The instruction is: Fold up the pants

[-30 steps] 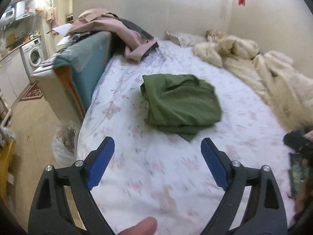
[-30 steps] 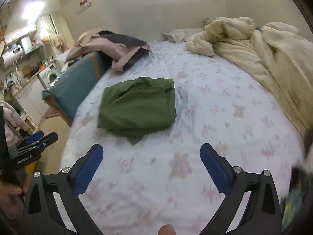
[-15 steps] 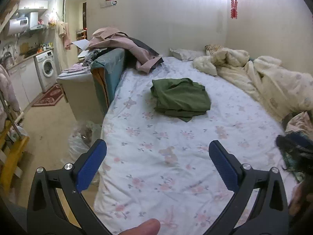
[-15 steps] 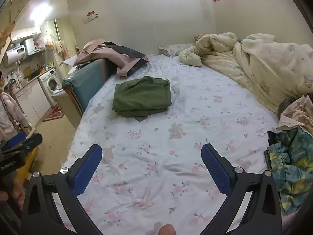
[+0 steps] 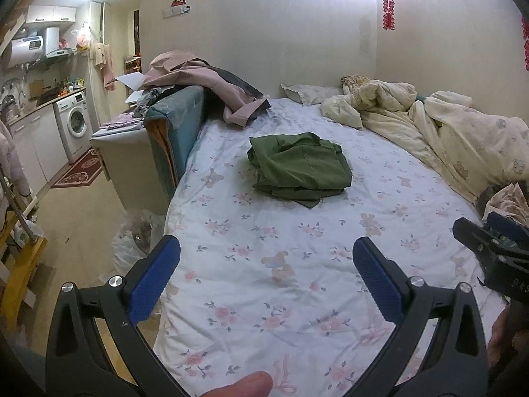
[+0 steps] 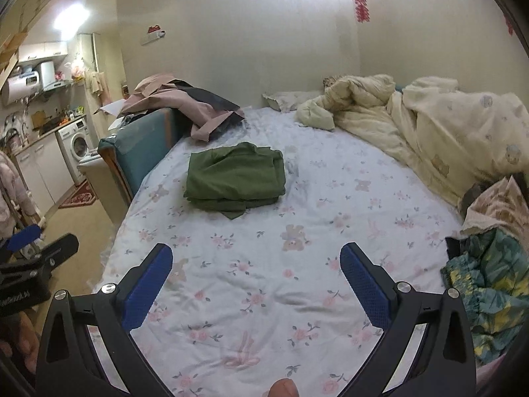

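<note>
The green pants lie folded into a thick rectangular stack on the flowered bedsheet, toward the bed's left side; the right wrist view shows the same green pants. My left gripper hangs open over the bed's near end, well short of the stack, with only sheet between its blue pads. My right gripper is likewise open and empty, held back from the pants. Each gripper's side shows at the other view's edge.
A cream quilt is heaped along the bed's right side, with colourful clothes near the right corner. A teal headboard-like panel draped in pink clothing borders the left. A bag sits on the floor; a washing machine stands far left.
Both grippers have drawn back from the pants, which look smaller and farther away. The left jaws have widened a little. The folded stack has stayed put.
</note>
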Tool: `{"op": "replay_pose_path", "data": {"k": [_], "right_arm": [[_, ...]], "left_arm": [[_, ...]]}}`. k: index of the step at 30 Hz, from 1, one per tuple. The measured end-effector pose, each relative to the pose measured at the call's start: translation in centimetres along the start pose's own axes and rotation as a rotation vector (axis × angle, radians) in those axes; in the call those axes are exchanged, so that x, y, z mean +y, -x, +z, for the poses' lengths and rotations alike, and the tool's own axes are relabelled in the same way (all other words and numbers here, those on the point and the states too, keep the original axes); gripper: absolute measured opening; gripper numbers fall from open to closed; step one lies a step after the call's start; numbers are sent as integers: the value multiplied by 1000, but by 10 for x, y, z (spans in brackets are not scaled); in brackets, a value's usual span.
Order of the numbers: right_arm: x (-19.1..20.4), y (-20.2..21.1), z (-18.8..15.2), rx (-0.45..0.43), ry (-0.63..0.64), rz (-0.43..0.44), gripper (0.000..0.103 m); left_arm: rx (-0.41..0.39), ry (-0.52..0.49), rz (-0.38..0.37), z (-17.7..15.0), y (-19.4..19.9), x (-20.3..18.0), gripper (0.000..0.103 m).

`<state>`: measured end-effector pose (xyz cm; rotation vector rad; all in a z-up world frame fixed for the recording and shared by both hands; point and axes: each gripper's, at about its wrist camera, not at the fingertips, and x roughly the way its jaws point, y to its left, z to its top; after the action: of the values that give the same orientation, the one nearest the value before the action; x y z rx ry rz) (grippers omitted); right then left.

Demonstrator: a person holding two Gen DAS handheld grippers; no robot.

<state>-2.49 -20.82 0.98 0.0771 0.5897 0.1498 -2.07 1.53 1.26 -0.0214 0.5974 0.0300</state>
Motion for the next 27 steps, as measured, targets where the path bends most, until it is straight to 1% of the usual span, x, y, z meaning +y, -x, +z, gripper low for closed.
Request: {"op": "replay_pose_path", "data": {"k": [8,27], "right_arm": [[-3,-2,0,5,-6,-6,103],[4,2,-4,-7,2,0,103]], "left_arm": [[-20,8,1,2,3,-1,103],[-23,-1,4,1,3,-4,103]]}}
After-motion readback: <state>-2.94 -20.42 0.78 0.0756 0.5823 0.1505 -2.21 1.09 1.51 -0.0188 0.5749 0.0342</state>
